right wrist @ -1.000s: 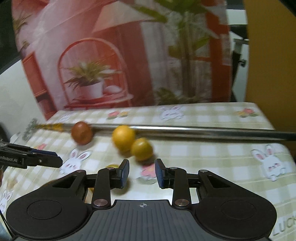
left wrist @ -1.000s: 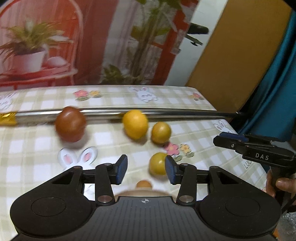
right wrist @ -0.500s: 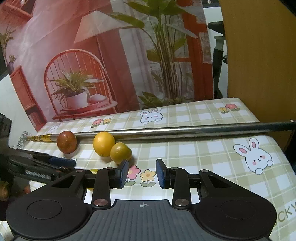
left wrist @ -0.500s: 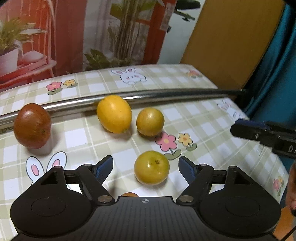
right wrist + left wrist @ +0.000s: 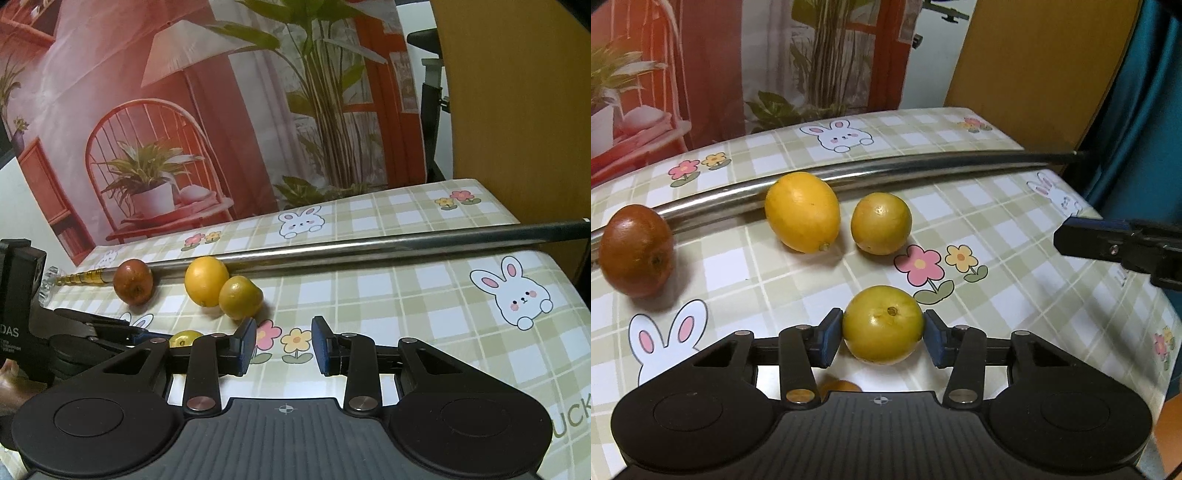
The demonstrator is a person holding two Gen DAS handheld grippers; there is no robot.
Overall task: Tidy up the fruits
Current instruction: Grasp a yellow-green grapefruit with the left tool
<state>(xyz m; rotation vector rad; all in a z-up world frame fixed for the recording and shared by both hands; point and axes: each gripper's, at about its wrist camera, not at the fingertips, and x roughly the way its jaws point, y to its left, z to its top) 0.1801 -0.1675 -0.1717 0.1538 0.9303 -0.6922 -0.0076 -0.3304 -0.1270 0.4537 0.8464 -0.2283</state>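
My left gripper (image 5: 883, 336) is shut on a yellow-green round fruit (image 5: 882, 325) that rests on the checked tablecloth; both blue pads touch its sides. Behind it lie a similar yellow-green fruit (image 5: 881, 223), a larger orange fruit (image 5: 802, 212) and a red-brown fruit (image 5: 636, 251), all in a row along a metal rod (image 5: 886, 170). A small orange fruit (image 5: 839, 387) peeks out under the left gripper's body. My right gripper (image 5: 283, 346) is open and empty, hovering over the flower print. The row also shows in the right wrist view: red-brown (image 5: 133, 282), orange (image 5: 207, 281), yellow-green (image 5: 240, 297).
The table (image 5: 1027, 295) edge drops off on the right, near a teal curtain (image 5: 1137, 110) and a wooden board (image 5: 1034, 62). The right gripper's finger tip (image 5: 1108, 243) shows at the right of the left wrist view. The left gripper's body (image 5: 55, 332) fills the left of the right wrist view.
My left gripper moved forward and closed its wide-open jaws on the near yellow-green fruit. My right gripper stayed open and shifted slightly closer to the table.
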